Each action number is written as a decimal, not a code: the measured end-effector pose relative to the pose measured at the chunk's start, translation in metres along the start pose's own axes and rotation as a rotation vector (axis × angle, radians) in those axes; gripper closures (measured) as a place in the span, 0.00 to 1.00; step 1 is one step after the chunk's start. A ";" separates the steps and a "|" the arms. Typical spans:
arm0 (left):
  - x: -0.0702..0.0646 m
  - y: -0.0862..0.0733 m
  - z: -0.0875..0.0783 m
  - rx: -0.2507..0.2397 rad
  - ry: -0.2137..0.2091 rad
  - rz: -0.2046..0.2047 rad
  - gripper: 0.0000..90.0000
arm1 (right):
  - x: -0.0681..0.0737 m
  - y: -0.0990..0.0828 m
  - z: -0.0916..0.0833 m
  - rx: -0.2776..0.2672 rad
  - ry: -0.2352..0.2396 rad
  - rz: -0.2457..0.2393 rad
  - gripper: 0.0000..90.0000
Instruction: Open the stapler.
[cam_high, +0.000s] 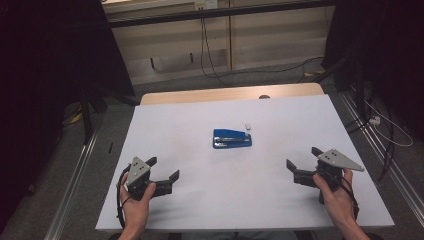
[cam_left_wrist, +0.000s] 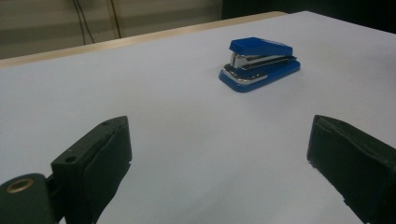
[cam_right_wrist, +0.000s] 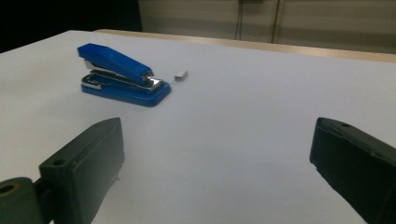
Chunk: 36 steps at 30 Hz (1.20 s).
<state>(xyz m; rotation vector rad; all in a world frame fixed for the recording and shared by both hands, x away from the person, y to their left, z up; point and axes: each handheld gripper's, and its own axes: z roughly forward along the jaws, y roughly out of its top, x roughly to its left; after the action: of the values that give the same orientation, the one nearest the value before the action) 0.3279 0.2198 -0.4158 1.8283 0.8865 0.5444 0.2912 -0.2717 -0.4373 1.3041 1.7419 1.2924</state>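
Note:
A blue stapler (cam_high: 231, 138) lies near the middle of the white table (cam_high: 200, 200). It also shows in the left gripper view (cam_left_wrist: 259, 63) and the right gripper view (cam_right_wrist: 122, 74). A small block of staples (cam_high: 247, 125) (cam_right_wrist: 180, 74) rests just beyond its right end. My left gripper (cam_high: 163, 169) sits at the near left, open and empty, jaws wide apart (cam_left_wrist: 219, 163). My right gripper (cam_high: 303, 158) sits at the near right, open too, nothing between its fingers (cam_right_wrist: 215, 168). Both point toward the stapler from a distance.
The table's far edge shows a wooden strip (cam_high: 230, 93). Cables (cam_high: 207, 45) hang against the wall panels behind and trail across the floor at the right (cam_high: 385, 125). Dark curtains flank both sides.

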 end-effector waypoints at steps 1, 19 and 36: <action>-0.001 0.000 0.001 0.005 0.001 0.014 0.07 | 0.002 0.000 0.001 0.004 0.013 -0.004 0.04; -0.001 0.001 0.017 0.062 -0.062 -0.057 0.06 | 0.030 0.011 0.024 0.027 0.091 -0.058 0.04; 0.004 0.011 0.039 0.053 -0.138 -0.014 0.06 | 0.047 0.020 0.052 0.006 0.189 -0.095 0.03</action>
<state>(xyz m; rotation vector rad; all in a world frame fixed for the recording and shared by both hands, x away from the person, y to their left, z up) 0.3613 0.1973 -0.4218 1.8815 0.8263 0.3842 0.3274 -0.2087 -0.4325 1.1178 1.9135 1.3942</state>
